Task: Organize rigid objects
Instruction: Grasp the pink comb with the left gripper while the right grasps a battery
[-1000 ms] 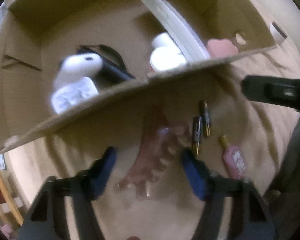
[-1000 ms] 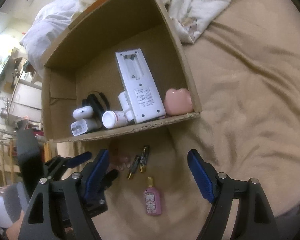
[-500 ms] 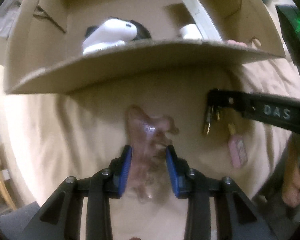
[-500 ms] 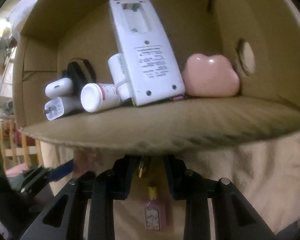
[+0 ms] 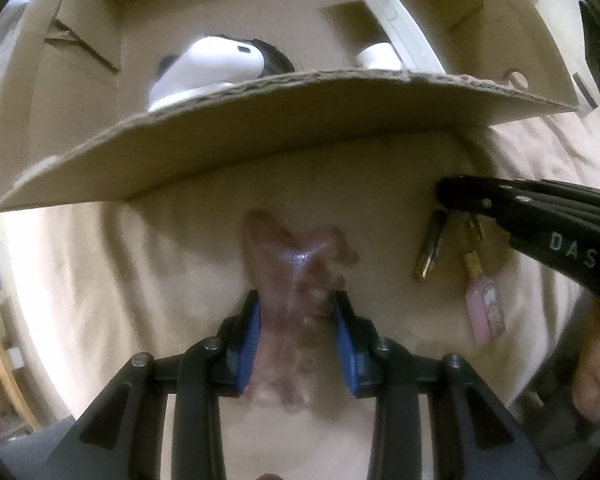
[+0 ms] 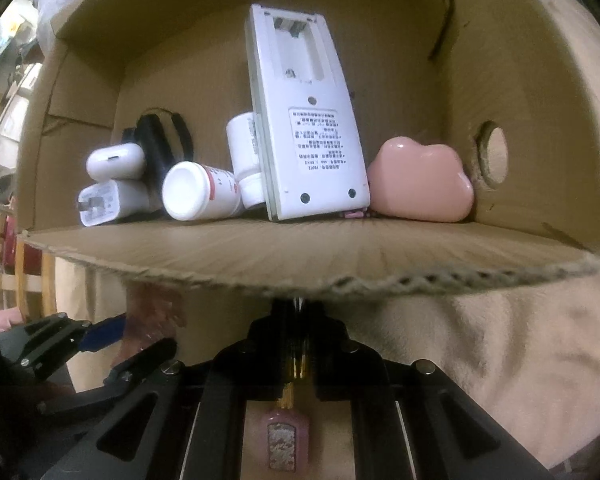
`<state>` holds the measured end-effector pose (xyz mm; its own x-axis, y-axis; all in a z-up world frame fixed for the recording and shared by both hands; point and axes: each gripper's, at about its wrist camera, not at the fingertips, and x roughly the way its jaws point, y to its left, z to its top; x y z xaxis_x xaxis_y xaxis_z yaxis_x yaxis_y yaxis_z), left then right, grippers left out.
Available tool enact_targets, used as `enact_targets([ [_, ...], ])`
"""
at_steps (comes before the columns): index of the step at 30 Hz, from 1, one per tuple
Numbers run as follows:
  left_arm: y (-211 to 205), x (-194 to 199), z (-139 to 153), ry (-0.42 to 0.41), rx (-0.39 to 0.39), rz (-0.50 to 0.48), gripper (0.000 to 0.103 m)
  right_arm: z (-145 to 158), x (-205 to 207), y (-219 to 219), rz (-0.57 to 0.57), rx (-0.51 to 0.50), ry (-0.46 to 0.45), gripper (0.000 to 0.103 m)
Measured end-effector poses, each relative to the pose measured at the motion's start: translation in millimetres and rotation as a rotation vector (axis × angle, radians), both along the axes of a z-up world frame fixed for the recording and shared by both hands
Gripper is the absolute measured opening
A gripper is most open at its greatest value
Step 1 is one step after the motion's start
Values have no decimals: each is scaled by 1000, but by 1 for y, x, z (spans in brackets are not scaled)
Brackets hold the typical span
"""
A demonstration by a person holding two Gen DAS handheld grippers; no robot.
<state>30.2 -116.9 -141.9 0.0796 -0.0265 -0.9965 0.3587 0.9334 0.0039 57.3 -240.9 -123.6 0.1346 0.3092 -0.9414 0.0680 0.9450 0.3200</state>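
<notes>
- Left gripper [image 5: 296, 336]: pointing down, blue pads clamped on the pink hair claw clip [image 5: 292, 280], which lies on the tan blanket [image 5: 100, 280] just short of the cardboard box [image 5: 260, 148].
- Right gripper [image 6: 298, 344]: jaws have just been closing, now pinched tight on the two batteries [image 5: 432, 248] below the box's near wall; pink perfume bottle [image 6: 286, 440] sits just behind its fingertips.
- Box ahead holds remote [image 6: 304, 112], chargers, pill bottles.
- Judgement: lift both straight up to clear the wall before moving forward; the batteries may slip apart.

Black hand-held gripper [image 5: 296, 316], blue pads [image 5: 249, 340], silver screws.
</notes>
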Motion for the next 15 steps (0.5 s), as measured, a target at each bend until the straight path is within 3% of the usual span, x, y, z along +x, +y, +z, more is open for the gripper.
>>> enact_targets([
  [15,11,-25,82,-157,-57,38,31,43,-21,-17,22,42,-116,11],
])
